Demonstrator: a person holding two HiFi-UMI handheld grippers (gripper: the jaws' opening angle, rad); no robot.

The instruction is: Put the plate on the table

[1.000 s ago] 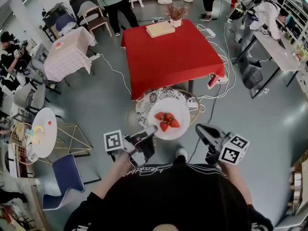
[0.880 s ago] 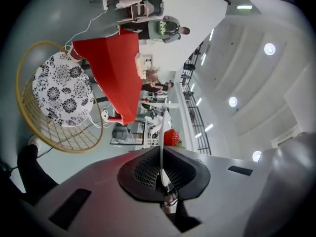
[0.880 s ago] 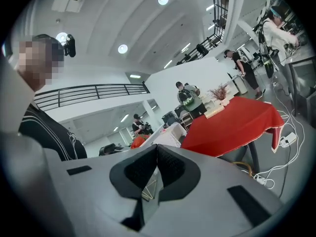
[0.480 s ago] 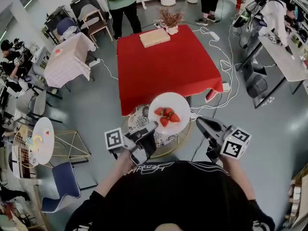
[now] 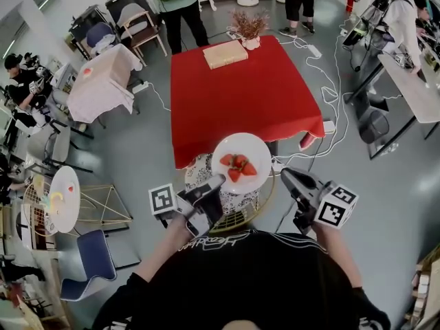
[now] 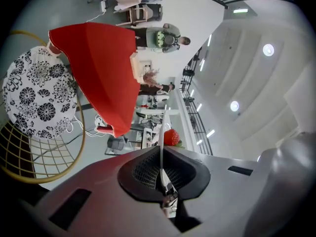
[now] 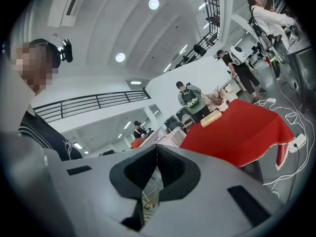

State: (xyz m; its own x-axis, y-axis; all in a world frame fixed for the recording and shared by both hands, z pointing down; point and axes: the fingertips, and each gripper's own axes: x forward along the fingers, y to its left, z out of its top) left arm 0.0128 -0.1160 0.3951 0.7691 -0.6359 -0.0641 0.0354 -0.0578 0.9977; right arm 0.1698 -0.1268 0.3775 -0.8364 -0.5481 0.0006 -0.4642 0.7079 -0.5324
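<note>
Plate [image 5: 256, 145] in the air, strawberries [image 5: 237, 167] piled at its middle, and it hangs just short of the near edge of the red table [image 5: 240, 95], over a floral stand [image 5: 200, 170] with a gold wire frame. The left gripper [image 5: 218, 182] has it by the near rim only; its jaws are pinched almost fully together on that thin white edge, which runs up between the pads in the left gripper view. The right gripper [image 5: 289, 177] rides alongside, just beside the plate but not touching it, jaws pressed together with nothing in them.

Now, the risks. One narrow bite on one side means the whole plate hangs out past the jaws, so any jolt or roll of that hand could tip it and send the strawberries off. A glazed rim could also slip in the pads. The stand sits between the person and the table, and white cables [image 5: 330, 88] trail on the floor at the table's right: a snagged foot there would do it. Come in too low and the plate's far rim catches the cloth edge. A box [image 5: 225, 54] and a vase [image 5: 249, 26] sit at the far side, well apart from here.
</note>
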